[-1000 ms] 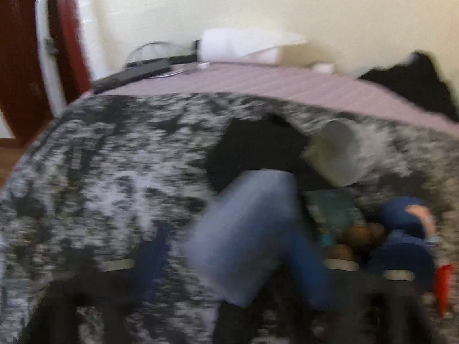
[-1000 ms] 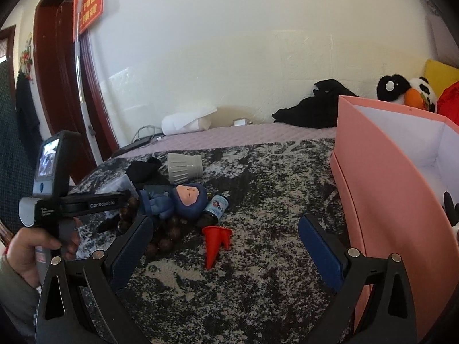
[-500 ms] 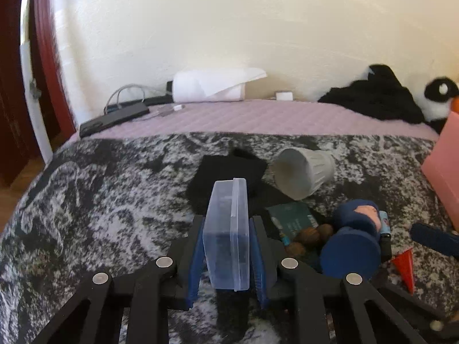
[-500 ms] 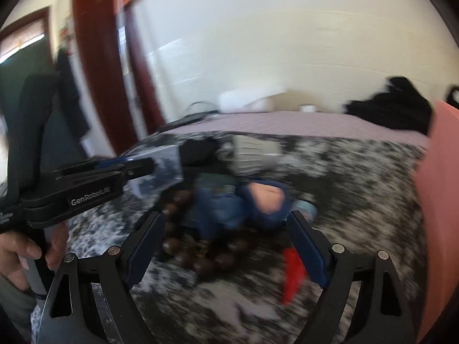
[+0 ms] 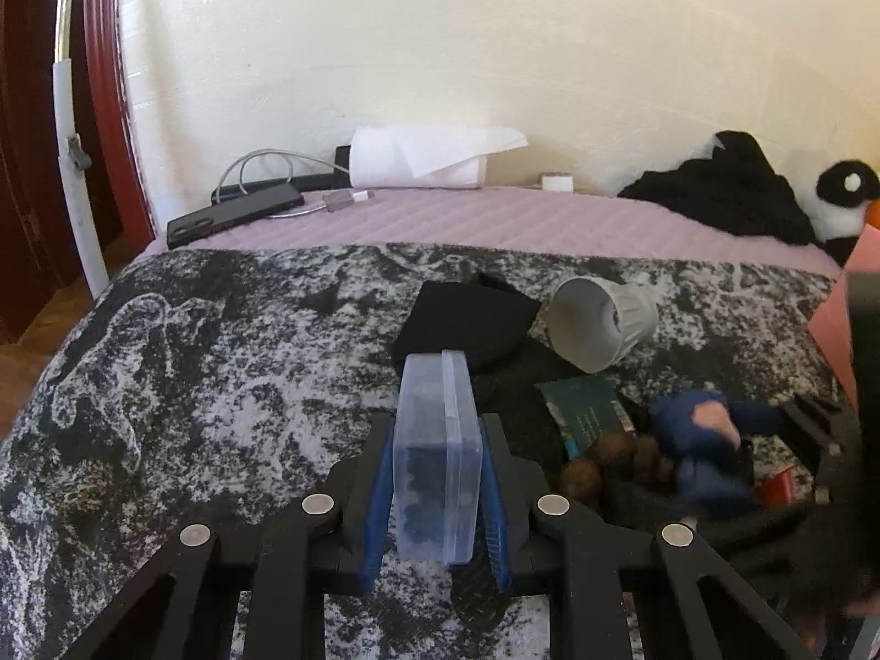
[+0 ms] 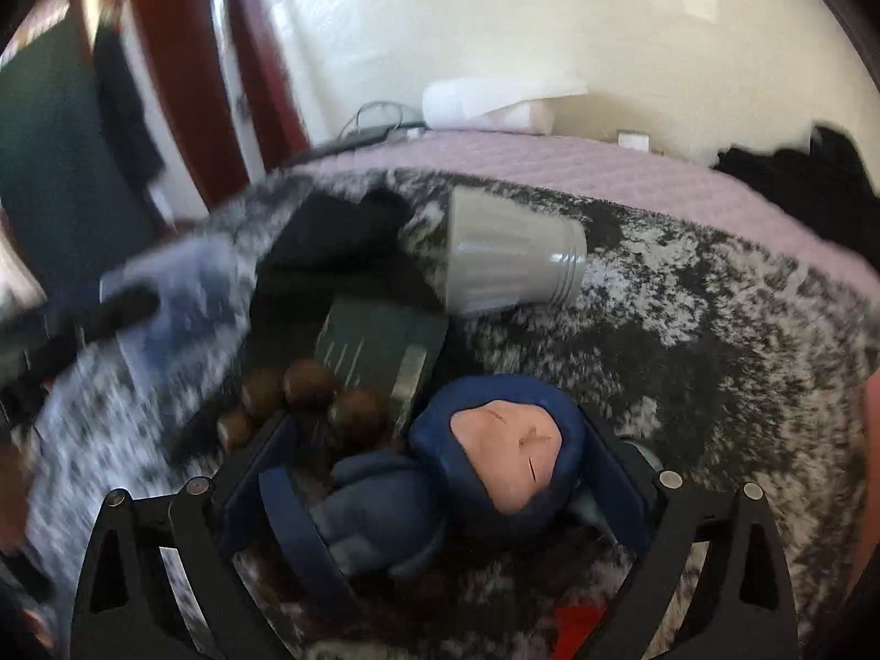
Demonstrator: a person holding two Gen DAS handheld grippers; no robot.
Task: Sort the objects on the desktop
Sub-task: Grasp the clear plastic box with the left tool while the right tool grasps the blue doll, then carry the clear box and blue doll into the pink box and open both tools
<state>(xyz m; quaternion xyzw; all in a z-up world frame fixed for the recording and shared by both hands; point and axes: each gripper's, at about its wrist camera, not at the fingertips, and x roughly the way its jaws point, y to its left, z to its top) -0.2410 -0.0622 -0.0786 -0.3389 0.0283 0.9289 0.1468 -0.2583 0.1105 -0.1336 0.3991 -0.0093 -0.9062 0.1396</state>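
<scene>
The left gripper (image 5: pixel 437 473) pinches a clear plastic box (image 5: pixel 437 456) on edge between its blue pads, above the grey mottled blanket (image 5: pixel 192 385). To its right lie a black cloth (image 5: pixel 467 319), a grey cup (image 6: pixel 511 253) on its side, a green card (image 6: pixel 379 352) and brown beads (image 6: pixel 308 379). The right gripper (image 6: pixel 440 473) has its jaws spread around the blue doll (image 6: pixel 495 467), which lies between the fingers; whether they touch it, I cannot tell.
</scene>
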